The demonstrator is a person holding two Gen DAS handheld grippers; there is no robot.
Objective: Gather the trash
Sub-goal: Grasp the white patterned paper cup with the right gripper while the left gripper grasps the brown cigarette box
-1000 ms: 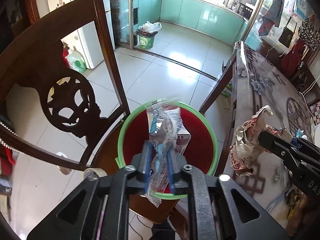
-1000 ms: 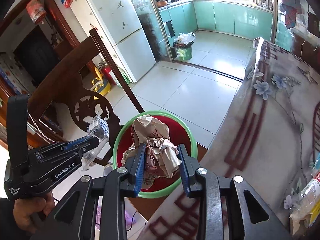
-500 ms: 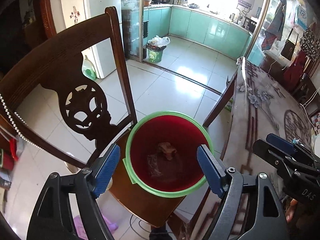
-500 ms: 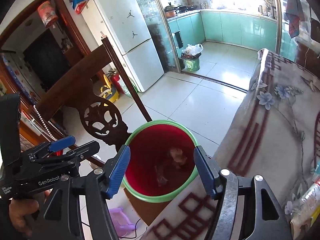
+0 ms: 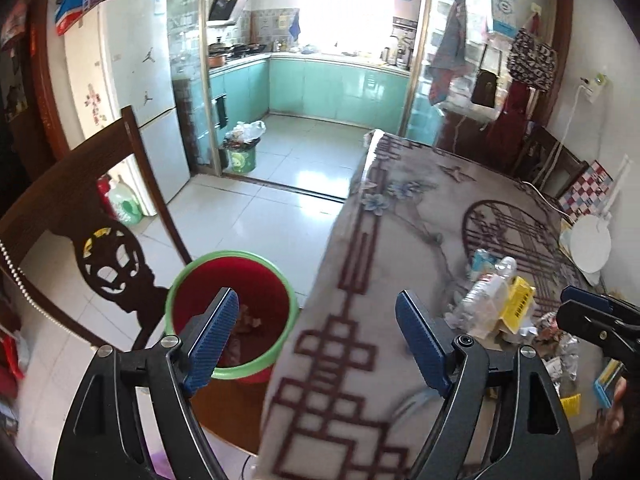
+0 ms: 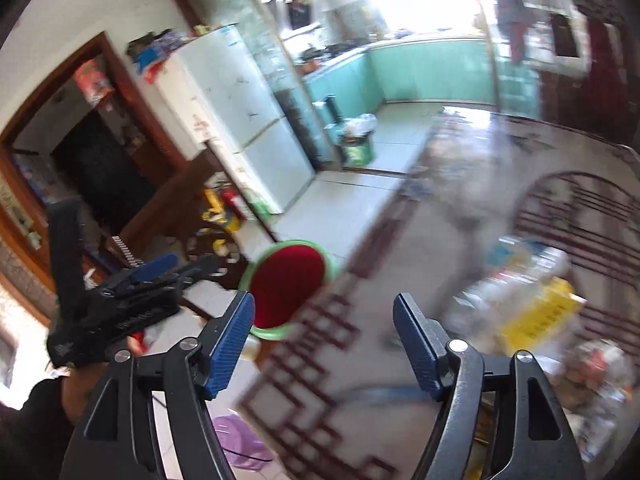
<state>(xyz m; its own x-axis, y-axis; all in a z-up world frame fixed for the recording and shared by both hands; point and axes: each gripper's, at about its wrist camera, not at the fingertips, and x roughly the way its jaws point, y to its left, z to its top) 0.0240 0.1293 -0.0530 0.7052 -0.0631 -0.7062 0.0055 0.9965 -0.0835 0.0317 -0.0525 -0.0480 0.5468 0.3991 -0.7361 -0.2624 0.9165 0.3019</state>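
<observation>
Both grippers have just been opening and nothing sits between their blue pads: the left gripper (image 5: 316,336) and the right gripper (image 6: 324,344) gape empty, where a second ago each pinched a piece of rubbish over the red bin (image 5: 232,312). Crumpled scraps now lie at the bin's bottom, so that load counts as collected. The views have swung from the bin to the bench (image 5: 400,240). The bin stands low to the left, on a chair seat. The remaining trash pile (image 5: 500,300), a crushed plastic bottle and what looks like yellow packaging, lies farther off to the right, apart from both grippers.
</observation>
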